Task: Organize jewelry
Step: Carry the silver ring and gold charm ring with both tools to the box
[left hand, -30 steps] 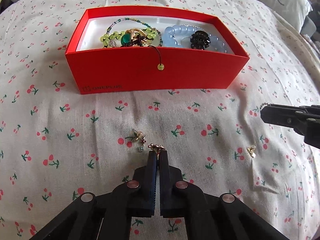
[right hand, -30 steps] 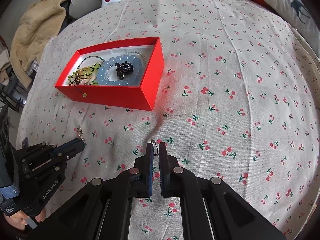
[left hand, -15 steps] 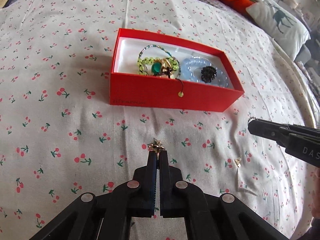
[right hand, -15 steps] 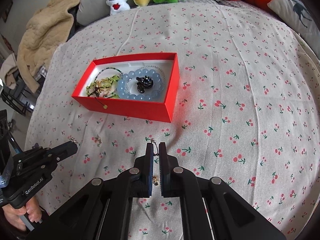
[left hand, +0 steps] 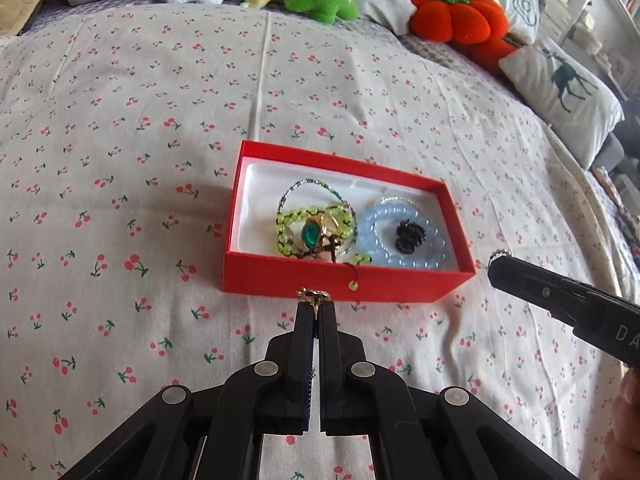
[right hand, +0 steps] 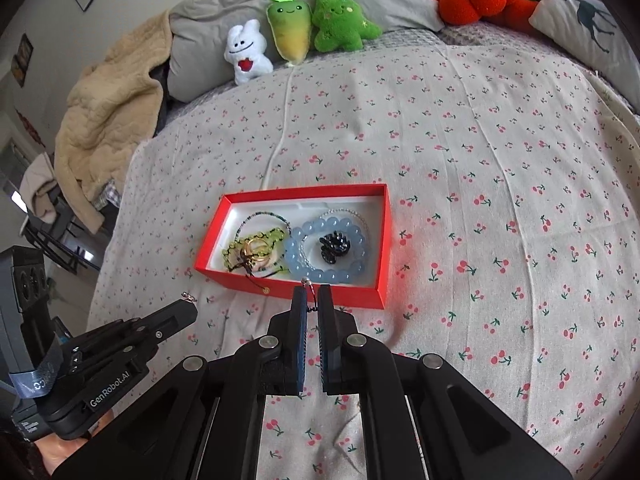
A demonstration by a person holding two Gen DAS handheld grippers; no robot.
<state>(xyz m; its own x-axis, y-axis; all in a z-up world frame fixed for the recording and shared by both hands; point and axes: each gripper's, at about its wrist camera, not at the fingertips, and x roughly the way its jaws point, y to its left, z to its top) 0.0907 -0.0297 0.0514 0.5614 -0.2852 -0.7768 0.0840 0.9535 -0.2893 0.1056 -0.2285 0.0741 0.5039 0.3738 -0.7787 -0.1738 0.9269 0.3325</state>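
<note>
Above the cherry-print bed, the left claw pinches a gold earring before the red box; only the right view shows the right claw clamping a beaded chain.

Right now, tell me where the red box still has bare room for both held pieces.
In the red box, bare white lining lies along the left wall, beside the green bead bracelet. The middle and right are crowded: blue bead bracelet, black clip.
</note>
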